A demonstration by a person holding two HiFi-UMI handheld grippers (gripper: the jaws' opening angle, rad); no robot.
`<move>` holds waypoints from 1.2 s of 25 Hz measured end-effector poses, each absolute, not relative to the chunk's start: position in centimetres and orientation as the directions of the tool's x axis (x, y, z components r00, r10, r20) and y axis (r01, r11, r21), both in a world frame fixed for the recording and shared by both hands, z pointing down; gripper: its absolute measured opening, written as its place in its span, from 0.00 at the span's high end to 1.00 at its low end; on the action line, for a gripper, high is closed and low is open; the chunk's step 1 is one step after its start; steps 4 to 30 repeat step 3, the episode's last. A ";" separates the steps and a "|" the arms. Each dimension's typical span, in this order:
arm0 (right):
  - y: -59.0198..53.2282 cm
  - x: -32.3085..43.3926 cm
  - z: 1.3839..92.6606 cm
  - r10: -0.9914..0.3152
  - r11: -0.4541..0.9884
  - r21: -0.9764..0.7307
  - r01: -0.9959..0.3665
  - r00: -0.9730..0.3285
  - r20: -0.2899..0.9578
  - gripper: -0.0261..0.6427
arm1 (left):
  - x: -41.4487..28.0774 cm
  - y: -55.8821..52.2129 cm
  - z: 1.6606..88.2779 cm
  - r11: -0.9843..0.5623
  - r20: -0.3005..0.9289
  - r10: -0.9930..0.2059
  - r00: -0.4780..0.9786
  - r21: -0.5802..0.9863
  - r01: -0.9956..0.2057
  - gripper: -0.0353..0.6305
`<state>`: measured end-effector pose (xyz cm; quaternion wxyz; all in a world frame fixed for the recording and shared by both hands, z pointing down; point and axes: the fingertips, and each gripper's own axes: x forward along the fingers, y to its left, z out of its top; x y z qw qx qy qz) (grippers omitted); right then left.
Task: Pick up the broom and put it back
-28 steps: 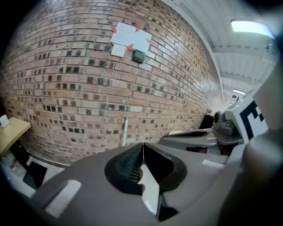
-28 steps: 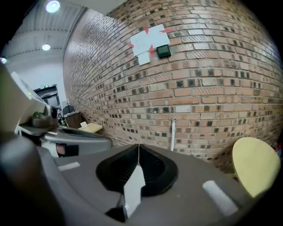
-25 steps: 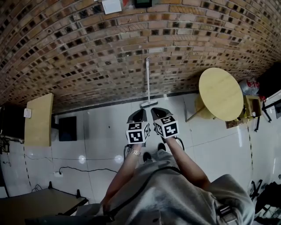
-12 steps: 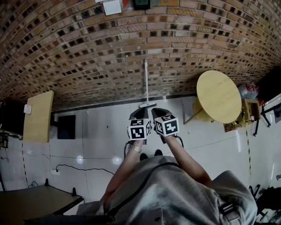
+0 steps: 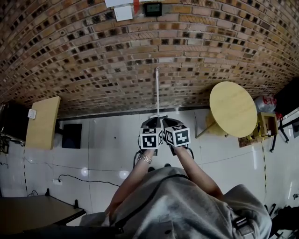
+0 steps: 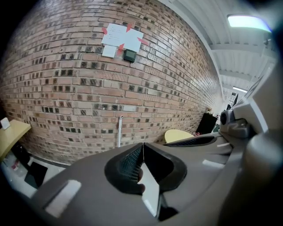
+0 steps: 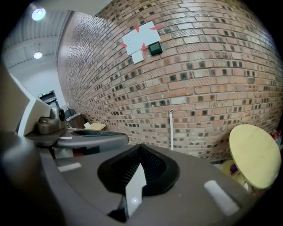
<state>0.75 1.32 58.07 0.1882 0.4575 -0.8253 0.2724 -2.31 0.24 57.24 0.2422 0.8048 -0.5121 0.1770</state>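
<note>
A broom with a thin white handle [image 5: 157,91] leans upright against the brick wall, its head on the white floor just past my gripper tips. The handle also shows in the left gripper view [image 6: 119,130] and in the right gripper view [image 7: 171,129], some way ahead of the jaws. My left gripper [image 5: 149,123] and right gripper [image 5: 168,123] are held side by side, pointing at the broom's foot. Both are shut and empty: the left gripper [image 6: 143,145] and the right gripper [image 7: 140,148] each have their jaws pressed together with nothing between.
A round yellow table [image 5: 233,105] stands right of the broom, near the wall. A wooden board [image 5: 42,123] and a black box [image 5: 71,136] sit at the left. A cable [image 5: 88,179] lies on the floor near a dark table [image 5: 37,212]. Papers [image 5: 122,10] hang on the wall.
Both grippers have drifted forward toward the wall, so the broom's head now sits right behind their tips in the head view. Both stayed shut.
</note>
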 end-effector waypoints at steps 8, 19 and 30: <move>1.4 0.6 57.8 -0.654 0.440 -0.271 -0.856 -0.512 0.557 0.96 | -2.1 0.4 57.0 -0.364 0.532 -0.737 0.417 0.206 -0.908 0.93; 1.4 0.6 57.8 -0.654 0.440 -0.271 -0.856 -0.512 0.557 0.96 | -2.1 0.4 57.0 -0.364 0.532 -0.737 0.417 0.206 -0.908 0.93; 1.4 0.6 57.8 -0.654 0.440 -0.271 -0.856 -0.512 0.557 0.96 | -2.1 0.4 57.0 -0.364 0.532 -0.737 0.417 0.206 -0.908 0.93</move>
